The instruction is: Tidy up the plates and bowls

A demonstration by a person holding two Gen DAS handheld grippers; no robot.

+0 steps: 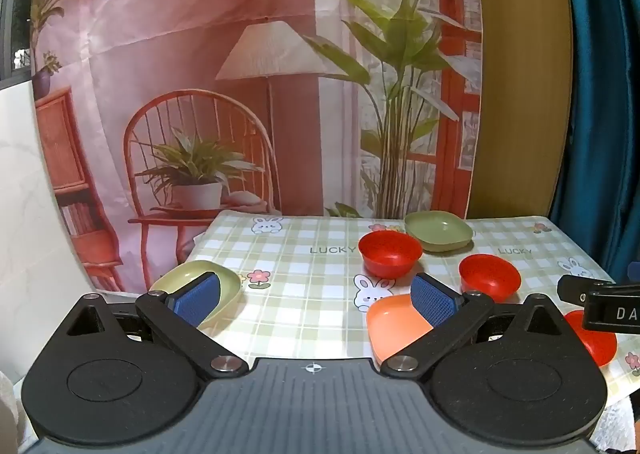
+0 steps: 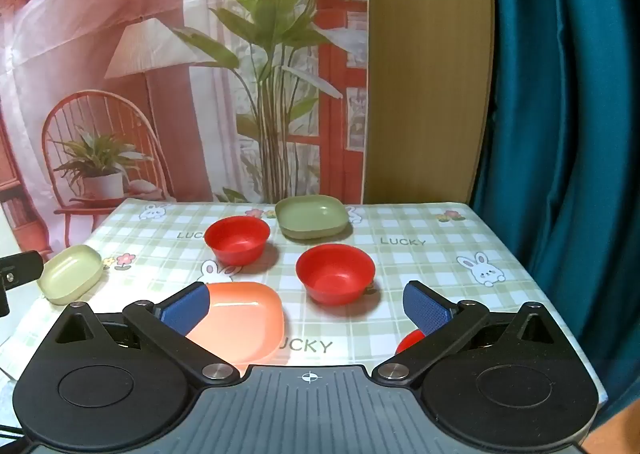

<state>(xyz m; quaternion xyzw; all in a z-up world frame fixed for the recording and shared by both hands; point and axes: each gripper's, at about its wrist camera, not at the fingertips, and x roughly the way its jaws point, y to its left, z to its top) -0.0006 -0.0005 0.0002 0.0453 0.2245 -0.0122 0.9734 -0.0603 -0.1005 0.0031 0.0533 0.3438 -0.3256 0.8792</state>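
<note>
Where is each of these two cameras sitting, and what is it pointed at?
Left wrist view: sits on the left tool, looks across the checked table at the backdrop; its own open fingers show, and the right tool's tip at the edge.
Right wrist view: sits on the right tool, further right, facing likewise; its own open fingers show.
Both share the orange plate, green plates and red bowls.
</note>
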